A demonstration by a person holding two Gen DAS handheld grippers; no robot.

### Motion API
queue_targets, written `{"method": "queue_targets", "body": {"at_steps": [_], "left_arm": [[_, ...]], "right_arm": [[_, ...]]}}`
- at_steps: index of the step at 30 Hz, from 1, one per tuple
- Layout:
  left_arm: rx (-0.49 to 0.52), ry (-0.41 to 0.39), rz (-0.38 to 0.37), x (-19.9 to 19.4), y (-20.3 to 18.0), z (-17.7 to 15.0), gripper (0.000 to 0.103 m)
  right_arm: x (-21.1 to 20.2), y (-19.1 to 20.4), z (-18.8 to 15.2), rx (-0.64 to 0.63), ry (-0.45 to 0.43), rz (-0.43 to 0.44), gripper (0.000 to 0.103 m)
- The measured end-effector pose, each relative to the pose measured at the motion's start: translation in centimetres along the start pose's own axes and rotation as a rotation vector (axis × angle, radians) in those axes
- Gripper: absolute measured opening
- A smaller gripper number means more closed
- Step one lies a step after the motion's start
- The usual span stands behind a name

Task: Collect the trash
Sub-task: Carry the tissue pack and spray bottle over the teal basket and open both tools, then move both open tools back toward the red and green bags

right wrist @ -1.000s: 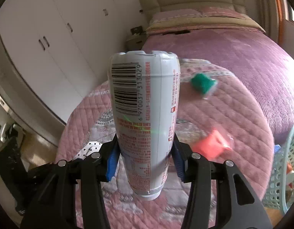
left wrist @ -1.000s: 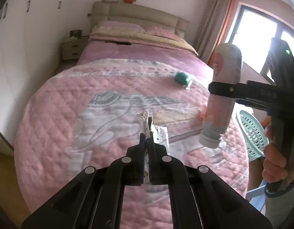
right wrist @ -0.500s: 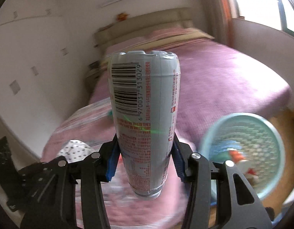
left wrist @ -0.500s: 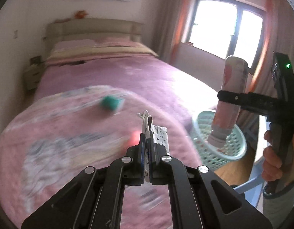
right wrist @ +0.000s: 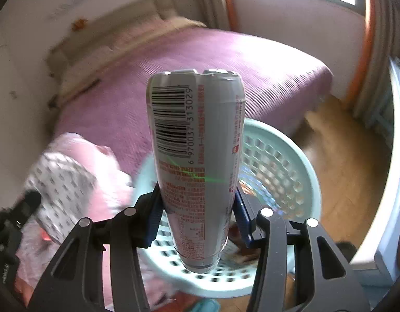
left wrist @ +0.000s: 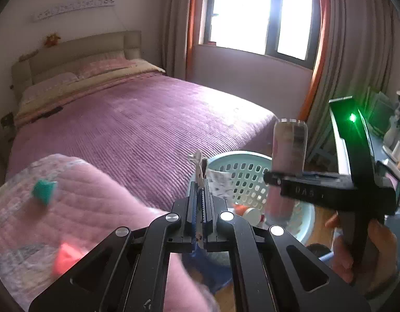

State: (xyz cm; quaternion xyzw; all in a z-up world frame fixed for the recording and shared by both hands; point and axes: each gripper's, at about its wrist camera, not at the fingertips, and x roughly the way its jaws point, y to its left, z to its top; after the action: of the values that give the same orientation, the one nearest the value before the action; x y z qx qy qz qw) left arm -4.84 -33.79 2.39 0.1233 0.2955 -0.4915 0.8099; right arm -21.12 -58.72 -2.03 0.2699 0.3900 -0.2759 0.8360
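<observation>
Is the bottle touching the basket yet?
Cannot tell. In the right wrist view the bottle, clamped in the right gripper, overlaps the basket, hiding any gap. The left wrist view overlaps too.

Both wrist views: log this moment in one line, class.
left gripper: shut on wrapper | right gripper: shut on bottle | basket: beneath

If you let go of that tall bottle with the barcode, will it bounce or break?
Probably neither. The bottle looks like thin plastic, so it should be light and unlikely to shatter. It hangs neck down in the right gripper, above the mint basket, so it would likely drop in and tip onto its side. Being round, it may roll a little.
</observation>
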Motion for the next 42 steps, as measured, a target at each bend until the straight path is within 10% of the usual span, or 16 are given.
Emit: {"method": "queue_targets", "body": {"at_steps": [9, 15, 30, 42], "left_arm": [[-0.056, 0.121, -0.093, 6.6, -1.4, -1.4, 0.006], [-0.085, 0.085, -0.095, 5.1, -0.3, -1.5, 0.067], [-0.256, 0.002, -0.014, -4.7, 8.6, -4.8, 0.070], [-0.355, 0.051, 0.069, -8.5, 16.5, -8.9, 0.070]], "right_arm": [[4.0, -2.4, 0.0, 0.064, 0.161, 0.011, 0.047], [2.0, -3.0, 0.3, 0.097, 0.074, 0.071, 0.065], [-2.6, 3.5, -1.7, -0.078, -0.129, 0.085, 0.065], [-3.5, 17.2, -3.6, -0.372, -0.192, 0.142, 0.055]]}}
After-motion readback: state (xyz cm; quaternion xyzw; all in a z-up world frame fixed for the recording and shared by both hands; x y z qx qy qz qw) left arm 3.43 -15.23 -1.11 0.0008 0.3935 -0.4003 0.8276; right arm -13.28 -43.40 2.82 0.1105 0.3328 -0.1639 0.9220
